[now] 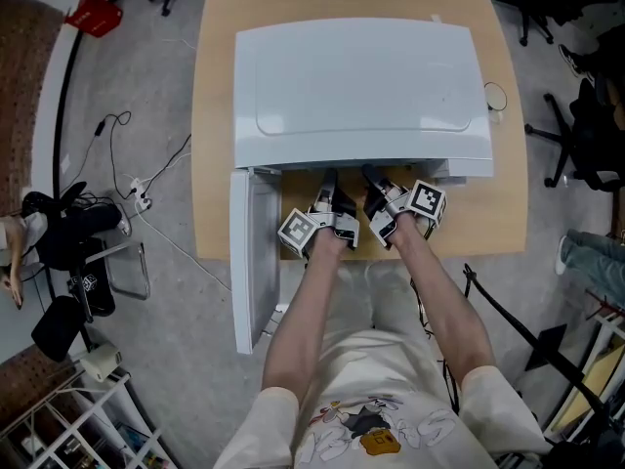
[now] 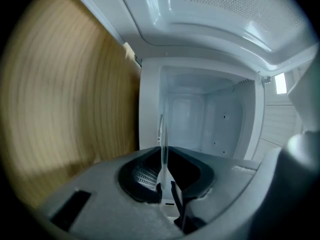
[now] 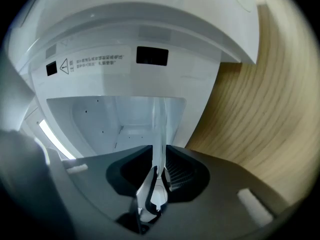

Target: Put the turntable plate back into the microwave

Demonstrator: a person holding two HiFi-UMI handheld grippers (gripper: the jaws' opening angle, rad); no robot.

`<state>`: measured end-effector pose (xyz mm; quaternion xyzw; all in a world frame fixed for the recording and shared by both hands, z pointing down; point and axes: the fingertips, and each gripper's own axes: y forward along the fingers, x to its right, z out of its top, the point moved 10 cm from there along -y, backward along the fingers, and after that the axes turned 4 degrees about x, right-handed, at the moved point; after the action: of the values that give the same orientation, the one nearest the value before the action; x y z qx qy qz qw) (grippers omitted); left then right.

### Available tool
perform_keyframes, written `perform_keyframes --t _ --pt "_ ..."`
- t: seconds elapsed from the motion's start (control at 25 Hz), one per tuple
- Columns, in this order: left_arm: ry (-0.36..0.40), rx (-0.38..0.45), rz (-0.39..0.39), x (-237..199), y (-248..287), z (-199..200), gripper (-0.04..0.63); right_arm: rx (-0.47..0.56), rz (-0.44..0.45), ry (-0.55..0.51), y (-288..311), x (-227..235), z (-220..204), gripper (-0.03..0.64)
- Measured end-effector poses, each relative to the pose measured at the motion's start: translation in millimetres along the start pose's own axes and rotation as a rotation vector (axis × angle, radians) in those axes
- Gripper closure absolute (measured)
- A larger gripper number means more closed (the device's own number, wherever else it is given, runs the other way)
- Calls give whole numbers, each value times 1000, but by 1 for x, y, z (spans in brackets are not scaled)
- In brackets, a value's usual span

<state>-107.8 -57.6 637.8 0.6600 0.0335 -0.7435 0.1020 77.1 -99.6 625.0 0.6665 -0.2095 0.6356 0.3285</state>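
Pinching plate [image 2: 163, 144] rim in left gripper [image 2: 167, 189], lower centre; straddling it with right gripper's [image 3: 159, 178] spread jaws, facing microwave [image 1: 361, 96].

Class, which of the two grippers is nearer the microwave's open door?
The left gripper; the open door stands right beside it, the right gripper farther off.

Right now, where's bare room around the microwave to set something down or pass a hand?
Bare: table strip left of the microwave, a narrower strip on its right, and the front corner beyond the right tongs. Cavity looks empty. Crowded: its mouth, where the left tongs, right tongs, plate and open door meet.
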Motion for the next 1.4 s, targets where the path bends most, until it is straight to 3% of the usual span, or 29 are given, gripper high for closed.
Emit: perform_keyframes --t 0.12,0.2,0.36,0.72,0.92,1.08,1.4 --pt "8 -5 3 -3 2 -2 561 -31 -29 -18 0 3 -5 530" --pt "-12 -6 -7 1 6 -6 563 -37 -46 -29 1 4 -8 569" --pt "3 -12 15 -8 6 1 561 -14 -58 -11 4 4 -11 572" --pt "-57 -23 -10 0 -5 -11 568 -12 -50 -22 2 7 -9 572" --pt "-38 -41 -9 -2 -5 -9 564 -21 -26 -8 2 12 -9 571" --pt "31 -62 51 -9 -21 -8 557 -24 -53 -9 -11 13 -15 561" --pt "31 -55 47 -6 -26 -10 560 -27 -60 -9 -17 15 -20 570"
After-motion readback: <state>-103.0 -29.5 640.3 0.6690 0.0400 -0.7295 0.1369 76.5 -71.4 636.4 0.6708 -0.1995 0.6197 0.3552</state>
